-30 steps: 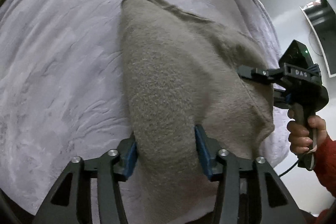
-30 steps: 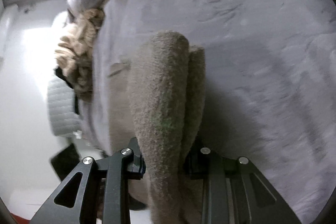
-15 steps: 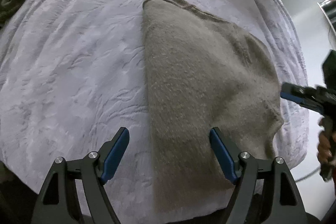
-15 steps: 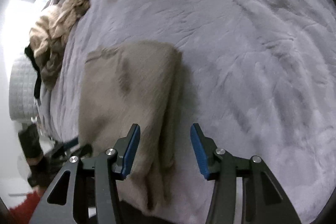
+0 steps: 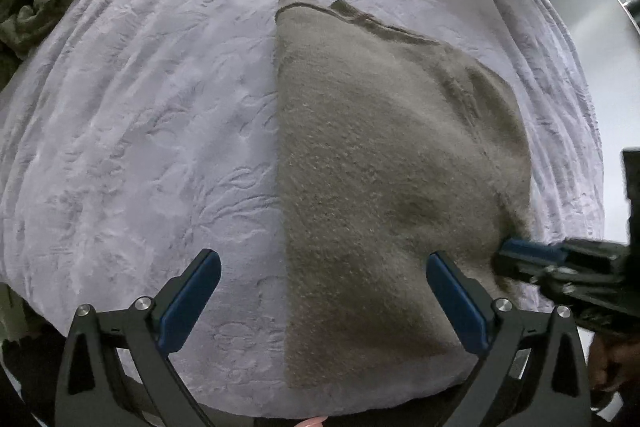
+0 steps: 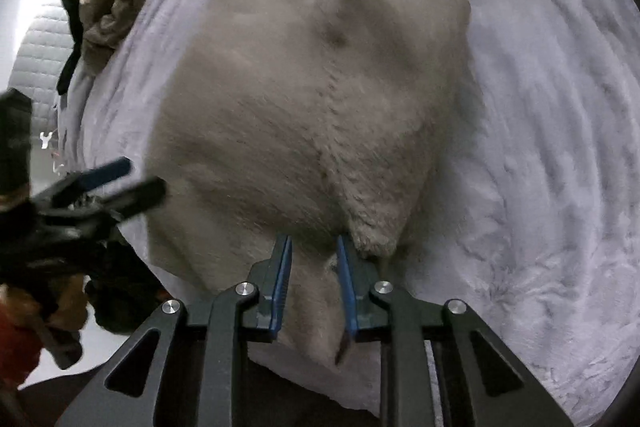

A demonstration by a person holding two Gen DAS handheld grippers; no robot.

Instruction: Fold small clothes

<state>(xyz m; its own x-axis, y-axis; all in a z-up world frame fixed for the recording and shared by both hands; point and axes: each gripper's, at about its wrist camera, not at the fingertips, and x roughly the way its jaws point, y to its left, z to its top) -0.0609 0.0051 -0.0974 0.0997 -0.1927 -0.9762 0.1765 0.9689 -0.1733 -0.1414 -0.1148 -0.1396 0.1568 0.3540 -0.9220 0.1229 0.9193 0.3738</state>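
Let go a sec ago — left tongs (image 5: 320, 303) wide, right tongs (image 6: 312, 279) narrowing over sweater (image 5: 384, 163) corner near bed (image 5: 140, 147) edge — prob. next fold.

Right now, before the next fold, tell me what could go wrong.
1. The right claw, nearly closed at the grey garment's corner, may pinch only one layer or catch the bedspread.
2. That corner lies near the bedspread's edge; a tug could drag it off.
3. The open left claw hovers close; they could bump.
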